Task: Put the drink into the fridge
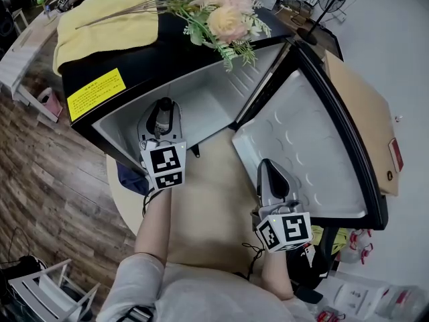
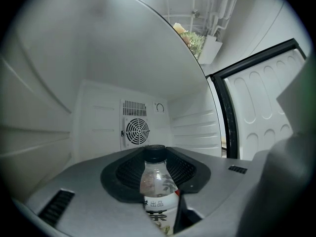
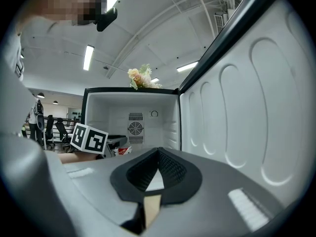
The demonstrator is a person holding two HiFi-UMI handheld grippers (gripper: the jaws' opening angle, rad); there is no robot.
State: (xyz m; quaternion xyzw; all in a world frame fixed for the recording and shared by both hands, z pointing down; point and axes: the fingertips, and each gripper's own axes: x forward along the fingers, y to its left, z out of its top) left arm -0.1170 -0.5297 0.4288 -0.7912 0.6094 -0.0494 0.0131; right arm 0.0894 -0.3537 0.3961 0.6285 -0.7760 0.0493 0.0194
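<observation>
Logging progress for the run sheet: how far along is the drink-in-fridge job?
Done: the fridge door stands open. In hand: the left claw is shut on the drink bottle, reaching into the fridge. Left: set it down, release, pull out, probably shut the door. The right claw is shut, empty, beside the door.

1. fridge (image 1: 181, 56) is black outside, white inside, with a yellow sticker (image 1: 96, 92)
2. cloth (image 1: 107, 29) is pale yellow, flowers (image 1: 224, 17) pinkish
3. bottle (image 2: 158, 189): clear, black cap (image 2: 154, 153), white label (image 2: 160, 207)
</observation>
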